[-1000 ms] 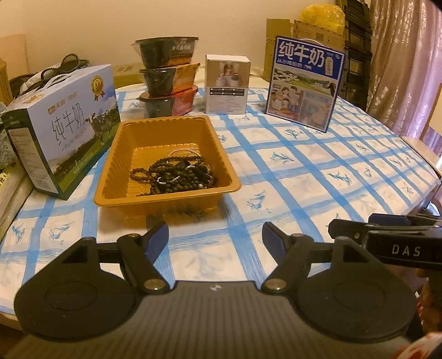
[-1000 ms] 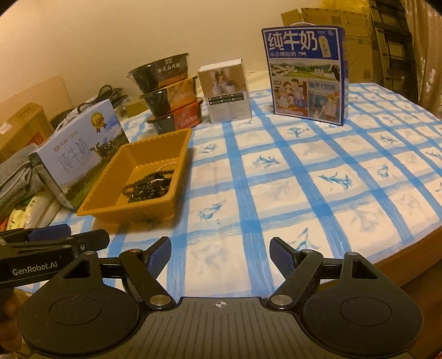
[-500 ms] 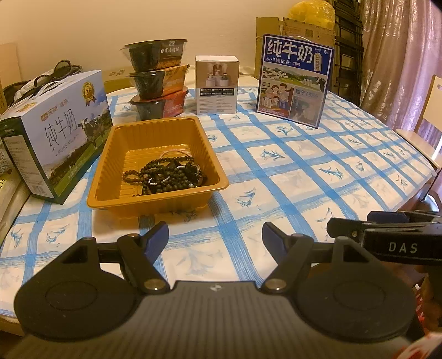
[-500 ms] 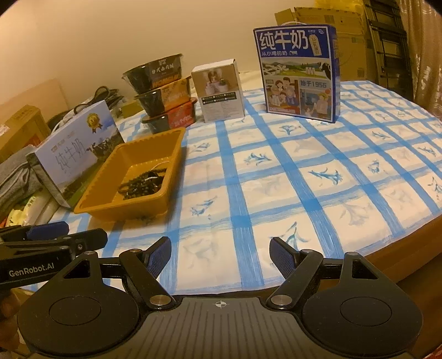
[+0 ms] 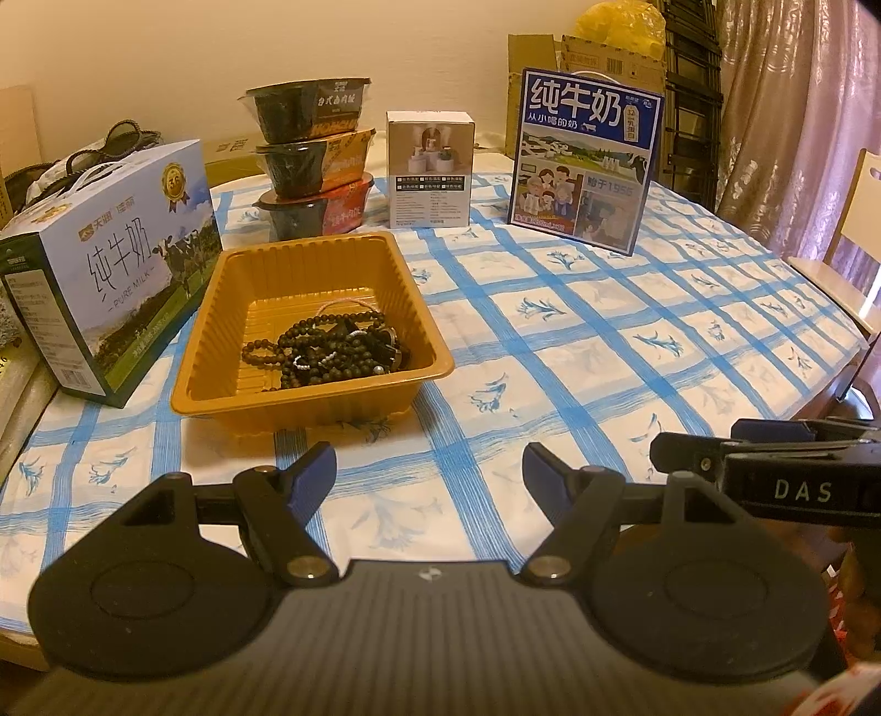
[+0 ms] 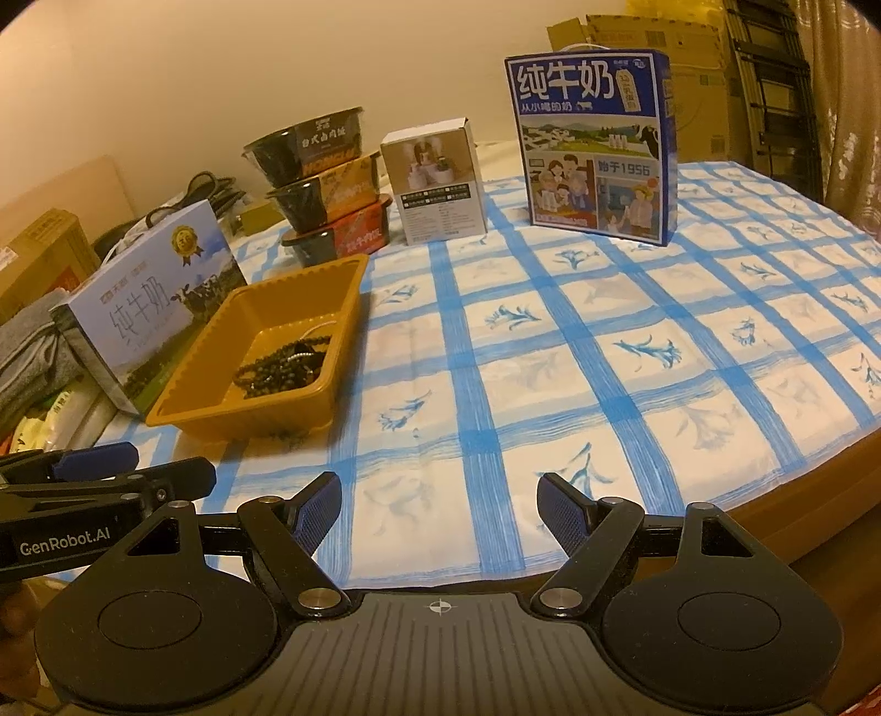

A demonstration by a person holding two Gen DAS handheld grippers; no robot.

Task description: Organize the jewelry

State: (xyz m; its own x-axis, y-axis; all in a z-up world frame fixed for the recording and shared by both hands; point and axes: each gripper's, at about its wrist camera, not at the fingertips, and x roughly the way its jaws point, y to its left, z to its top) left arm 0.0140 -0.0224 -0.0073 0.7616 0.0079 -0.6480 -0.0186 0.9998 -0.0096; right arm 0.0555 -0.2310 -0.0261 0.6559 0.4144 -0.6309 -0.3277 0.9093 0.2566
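Left tool point(image 5: 428, 472) wide open, nothing between the blue pads, hovering over the near edge of the desk point(image 5: 605, 341) with its blue-checked cloth. Right tool point(image 6: 438, 505) likewise spread wide and empty, just beside the left one, above the same edge. Tangle of dark beaded bracelets point(image 5: 330, 347) lying in the near right part of an orange plastic tray point(image 5: 220, 308), well ahead of both tools, untouched. Light milk carton point(image 5: 110, 264) just left of the tray. Three stacked instant-food bowls point(image 5: 311, 159) behind the tray, small white product box point(image 5: 429, 171) to their right, tall blue milk carton point(image 5: 586, 159) farther right, upright. Cardboard boxes point(image 5: 550, 49) and curtain point(image 5: 798, 110) beyond the desk.
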